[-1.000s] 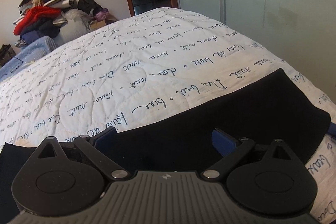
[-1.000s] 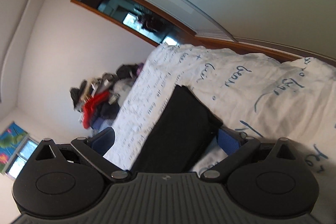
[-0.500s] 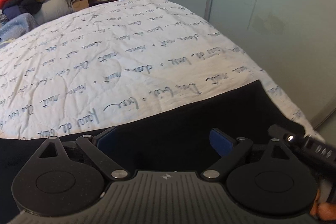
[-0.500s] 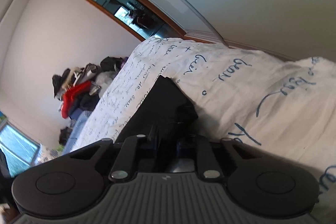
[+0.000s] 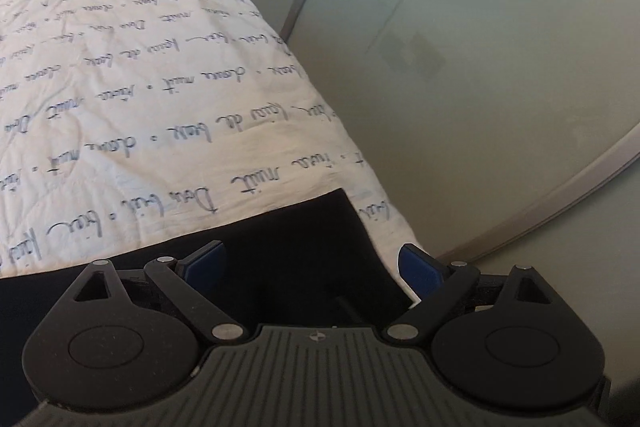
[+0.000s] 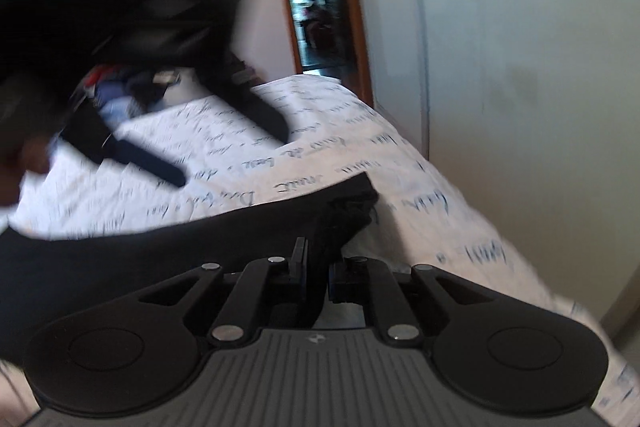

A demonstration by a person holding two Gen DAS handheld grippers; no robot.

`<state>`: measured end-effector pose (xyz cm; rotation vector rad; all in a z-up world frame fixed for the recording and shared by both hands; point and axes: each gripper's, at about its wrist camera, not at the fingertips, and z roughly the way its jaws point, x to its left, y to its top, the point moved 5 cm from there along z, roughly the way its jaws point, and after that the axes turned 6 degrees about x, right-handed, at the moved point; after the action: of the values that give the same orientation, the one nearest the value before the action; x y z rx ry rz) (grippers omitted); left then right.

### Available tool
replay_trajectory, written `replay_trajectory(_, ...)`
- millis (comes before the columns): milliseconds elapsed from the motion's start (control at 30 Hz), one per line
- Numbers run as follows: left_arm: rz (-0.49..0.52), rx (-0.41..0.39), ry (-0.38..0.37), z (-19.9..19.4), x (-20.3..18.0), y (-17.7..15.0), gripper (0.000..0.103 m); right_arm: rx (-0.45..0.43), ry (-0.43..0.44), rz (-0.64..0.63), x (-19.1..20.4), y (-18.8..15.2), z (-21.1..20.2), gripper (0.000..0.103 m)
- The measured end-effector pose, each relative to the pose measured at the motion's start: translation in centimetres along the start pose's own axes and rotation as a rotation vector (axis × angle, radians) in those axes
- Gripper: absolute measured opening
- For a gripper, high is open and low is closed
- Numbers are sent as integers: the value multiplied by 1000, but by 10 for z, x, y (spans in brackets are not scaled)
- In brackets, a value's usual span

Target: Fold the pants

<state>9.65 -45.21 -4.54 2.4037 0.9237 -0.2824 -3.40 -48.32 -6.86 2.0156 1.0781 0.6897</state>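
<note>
The black pants (image 5: 296, 247) lie flat on the white quilt (image 5: 160, 107) at the bed's near right corner. My left gripper (image 5: 310, 267) is open and hovers over the pants' end, with its blue pads on either side of the cloth. My right gripper (image 6: 316, 267) is shut on the pants (image 6: 168, 247) at their corner and lifts the bunched edge slightly. The left gripper also shows in the right wrist view (image 6: 224, 147), blurred and open above the quilt.
A frosted glass sliding door (image 5: 460, 67) stands close along the bed's right edge. An open doorway (image 6: 316, 11) lies past the far end of the bed. A pile of clothes (image 6: 120, 87) sits at the far left.
My right gripper has closed on the pants' corner and swung round to face along the bed. My left gripper has moved right, toward the pants' end by the glass door.
</note>
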Motion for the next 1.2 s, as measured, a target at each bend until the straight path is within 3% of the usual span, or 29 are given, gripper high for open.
replay_trajectory(167,-38,35,-55,12,2,7,93,-16,-34,-143,20,1,-5,9)
replay_trajectory(300,-9,47,-33,23,-1,13,86,-14,-39,-219,30,1,-6,9)
replay_trajectory(433,35,67,25,37,-2,17,62,-13,-29,-272,40,0,-7,9)
replay_trajectory(500,47,81,35,44,-1,15,38,-29,-42,-316,46,-1,-10,9)
replay_trajectory(533,39,92,36,46,1,12,13,-31,-45,-328,47,-1,-11,9)
replay_trajectory(567,23,95,38,46,5,9,4,-31,-45,-332,49,-1,-12,9)
replay_trajectory(733,38,14,82,25,11,1,4,-47,-57,-325,51,0,-15,9)
replay_trajectory(933,40,-100,112,-31,26,-10,4,-111,-29,-330,69,8,-34,7)
replay_trajectory(1200,-45,-231,218,-124,91,-49,4,-182,144,-438,141,12,-65,7)
